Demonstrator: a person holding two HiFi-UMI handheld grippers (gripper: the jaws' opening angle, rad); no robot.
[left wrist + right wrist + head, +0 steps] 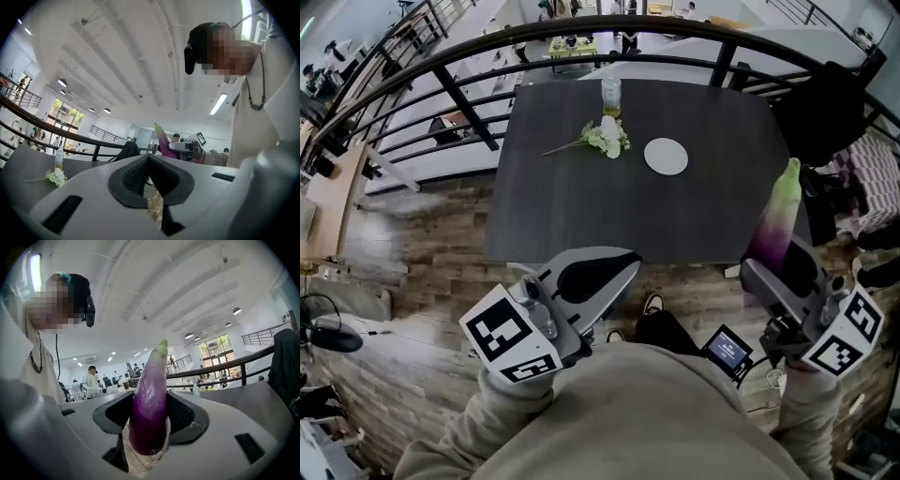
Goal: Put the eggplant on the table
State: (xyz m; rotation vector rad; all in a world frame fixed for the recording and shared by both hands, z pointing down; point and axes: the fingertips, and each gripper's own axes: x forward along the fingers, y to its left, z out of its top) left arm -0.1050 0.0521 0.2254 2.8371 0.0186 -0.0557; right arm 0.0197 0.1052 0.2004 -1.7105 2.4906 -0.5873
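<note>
The eggplant (776, 220), purple with a pale green tip, stands upright between the jaws of my right gripper (783, 267), which is shut on its lower half. It hangs in the air by the front right corner of the dark table (628, 216). In the right gripper view the eggplant (150, 404) fills the gap of that gripper (149, 420). My left gripper (614, 267) is at the table's front edge, shut with nothing in it. In the left gripper view its jaws (148, 161) meet, and the eggplant (161, 137) shows beyond them.
On the far half of the table lie a bunch of white flowers (605, 139), a clear bottle (610, 94) and a small white plate (666, 156). A black railing (469, 103) curves behind the table. A dark jacket on a chair (825, 112) stands at its right.
</note>
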